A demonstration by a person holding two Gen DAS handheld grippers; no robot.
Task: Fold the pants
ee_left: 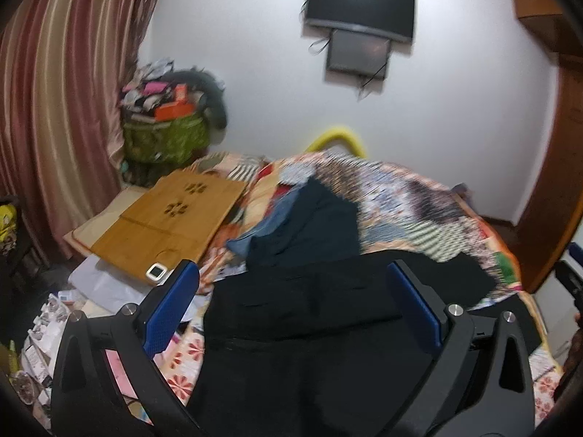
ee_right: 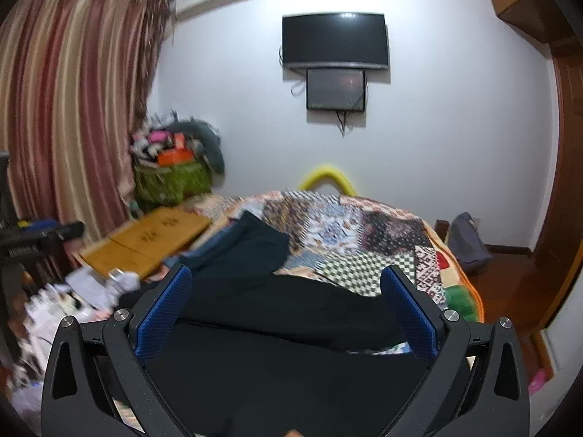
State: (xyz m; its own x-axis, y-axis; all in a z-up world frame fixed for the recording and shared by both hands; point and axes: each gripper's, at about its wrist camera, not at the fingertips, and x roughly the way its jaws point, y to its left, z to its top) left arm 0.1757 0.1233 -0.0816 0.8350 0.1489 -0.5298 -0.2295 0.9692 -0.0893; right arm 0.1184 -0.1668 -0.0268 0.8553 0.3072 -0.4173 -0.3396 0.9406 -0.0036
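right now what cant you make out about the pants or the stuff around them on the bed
- Black pants: near end cut off by the bottom edge and the left gripper; right wrist view likewise, behind the right gripper.
- Waistband or cuffs: dark fabric shows no detail in either view.
- Small white device on the wooden board: too small to read.
- Bedside clutter: blurred.

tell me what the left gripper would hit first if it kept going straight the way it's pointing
Most likely the black pants on the bed: the open left gripper frames that dark cloth, with nothing visible in between. Depth is hard to judge through the fisheye, so it might skim over towards the patchwork blanket.
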